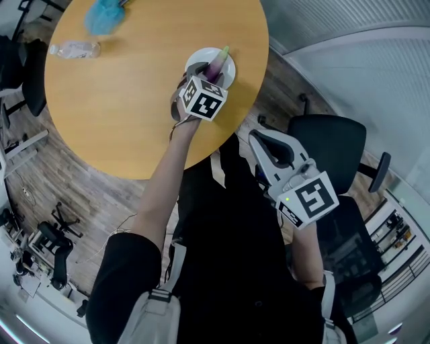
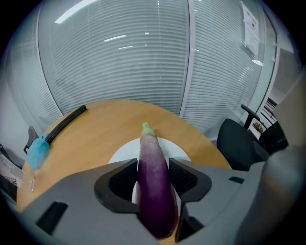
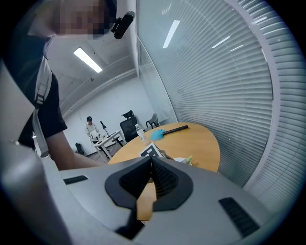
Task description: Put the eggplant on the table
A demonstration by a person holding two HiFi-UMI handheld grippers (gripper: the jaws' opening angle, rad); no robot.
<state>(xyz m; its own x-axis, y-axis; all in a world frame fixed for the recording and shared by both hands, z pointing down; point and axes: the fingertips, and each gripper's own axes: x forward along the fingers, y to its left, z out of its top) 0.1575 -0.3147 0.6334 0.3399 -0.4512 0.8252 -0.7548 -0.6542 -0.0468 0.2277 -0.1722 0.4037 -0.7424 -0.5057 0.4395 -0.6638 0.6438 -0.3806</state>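
Note:
A long purple eggplant with a green tip lies lengthwise between the jaws of my left gripper, and both pads press on its sides. It hangs just over a white plate on the round wooden table. In the head view the left gripper is over that plate near the table's right edge, with the eggplant's tip sticking out past it. My right gripper is held off the table by the person's body. Its jaws are shut with nothing between them.
A clear water bottle and a blue duster with a black handle lie at the table's far left. A black office chair stands right of the table. Window blinds curve behind the table. A person sits at a far desk.

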